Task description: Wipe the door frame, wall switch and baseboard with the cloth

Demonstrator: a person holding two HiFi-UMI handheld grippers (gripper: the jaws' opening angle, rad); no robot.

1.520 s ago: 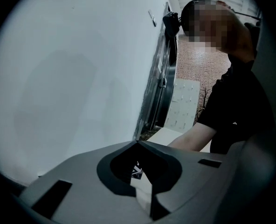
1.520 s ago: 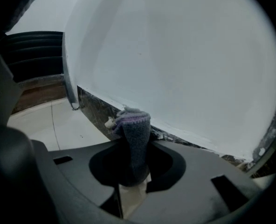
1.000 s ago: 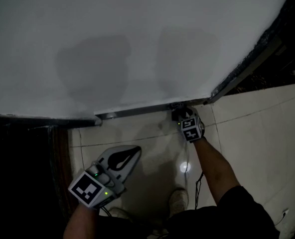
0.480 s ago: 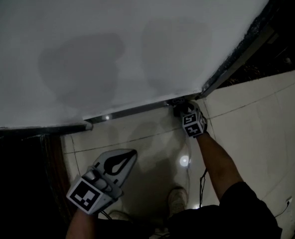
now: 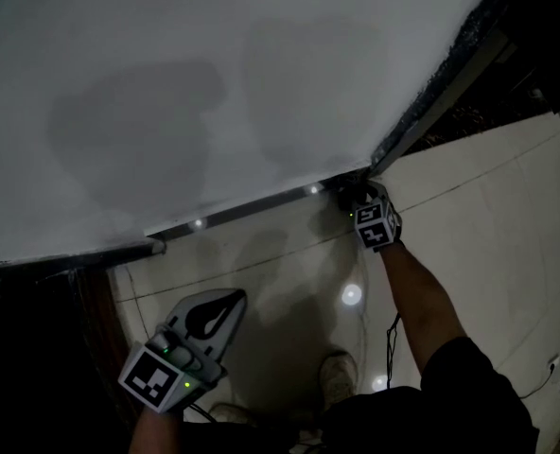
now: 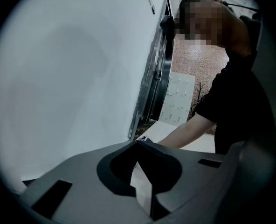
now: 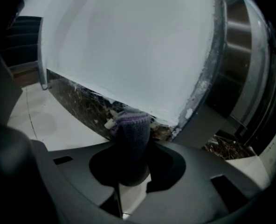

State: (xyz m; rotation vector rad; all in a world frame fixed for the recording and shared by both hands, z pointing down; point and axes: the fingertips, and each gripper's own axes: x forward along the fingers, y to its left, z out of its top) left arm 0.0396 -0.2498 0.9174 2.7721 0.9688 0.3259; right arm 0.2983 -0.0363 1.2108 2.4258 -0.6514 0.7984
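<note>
A grey-and-purple cloth (image 7: 131,127) is clamped in my right gripper (image 7: 131,146), which is shut on it. The cloth presses against the dark marbled baseboard (image 7: 79,101) right beside the corner where the white wall meets the door frame (image 7: 207,78). In the head view the right gripper (image 5: 356,197) sits at that same corner of the baseboard (image 5: 242,211), below the dark door frame (image 5: 431,93); the cloth is hidden there. My left gripper (image 5: 233,298) hangs low over the floor, shut and empty, its tips (image 6: 140,143) pointing along the wall.
Pale floor tiles (image 5: 289,282) carry bright lamp reflections. A shoe (image 5: 337,378) and a dangling cable (image 5: 391,334) are near the bottom. A dark opening (image 5: 34,348) lies at left. A metal door (image 7: 243,64) stands past the frame, with a white panel (image 6: 177,99) leaning beyond.
My right gripper has slid the cloth rightward along the baseboard to the door frame corner. The left gripper has stayed shut and drifted slightly down and left.
</note>
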